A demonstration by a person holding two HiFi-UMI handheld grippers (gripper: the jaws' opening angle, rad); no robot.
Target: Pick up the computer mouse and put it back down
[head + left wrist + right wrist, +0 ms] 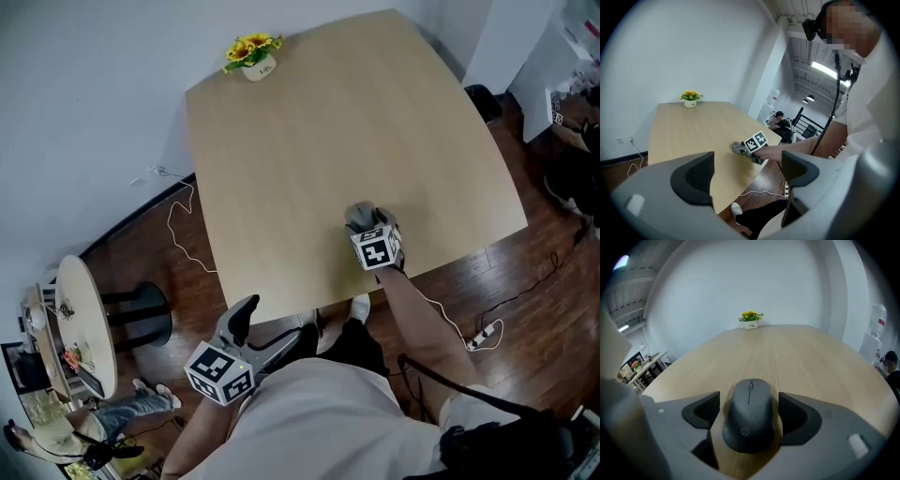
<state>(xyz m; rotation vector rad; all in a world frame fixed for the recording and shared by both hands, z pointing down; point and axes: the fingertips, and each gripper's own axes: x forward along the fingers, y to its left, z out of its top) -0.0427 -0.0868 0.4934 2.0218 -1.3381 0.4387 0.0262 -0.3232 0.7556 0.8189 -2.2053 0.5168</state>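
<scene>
A dark grey computer mouse (750, 413) lies on the light wooden table (328, 141), near its front edge. My right gripper (749, 409) straddles it, one pad on each side, with a thin strip of wood showing between the left pad and the mouse. Its jaws stand wide and do not press on the mouse. In the head view the right gripper (364, 217) covers the mouse. My left gripper (272, 326) hangs off the table's front edge over the floor, open with nothing between its fingers (693, 176).
A small pot of yellow flowers (253, 56) stands at the table's far corner. A round side table (84, 328) is at the left. A cable and power strip (483, 336) lie on the wooden floor. A seated person (780, 124) is in the background.
</scene>
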